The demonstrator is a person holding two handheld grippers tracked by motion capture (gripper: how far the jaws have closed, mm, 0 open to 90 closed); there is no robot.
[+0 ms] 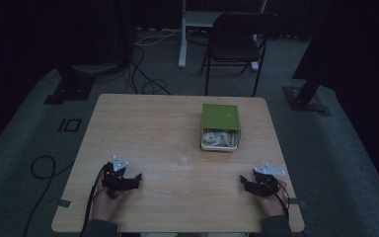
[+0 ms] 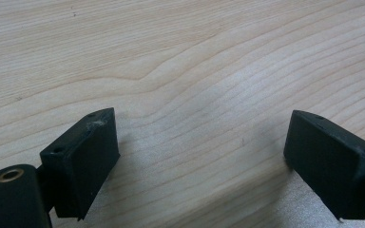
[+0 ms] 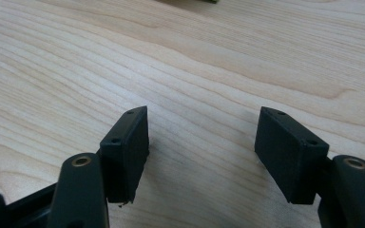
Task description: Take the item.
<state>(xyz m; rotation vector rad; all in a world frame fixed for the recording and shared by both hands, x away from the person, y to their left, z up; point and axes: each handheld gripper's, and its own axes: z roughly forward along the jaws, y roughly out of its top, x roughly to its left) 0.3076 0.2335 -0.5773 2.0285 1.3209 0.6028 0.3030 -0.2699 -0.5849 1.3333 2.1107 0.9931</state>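
Note:
On the wooden table (image 1: 143, 123) stands a white box (image 1: 220, 139) of pale pieces, its green lid (image 1: 220, 117) raised behind it. A clear plastic cup (image 1: 182, 153) stands left of the box near the middle. My left gripper (image 1: 139, 177) rests on the near left of the table, held by a hand. In the left gripper view it (image 2: 199, 142) is open, with bare wood between the jaws. My right gripper (image 1: 243, 181) rests at the near right. The right gripper view shows it (image 3: 202, 137) open over bare wood too.
A black folding chair (image 1: 237, 44) and a white stand (image 1: 190, 29) lie beyond the far table edge. Cables (image 1: 143, 74) run over the grey floor. Dark stand bases (image 1: 71, 86) flank the table.

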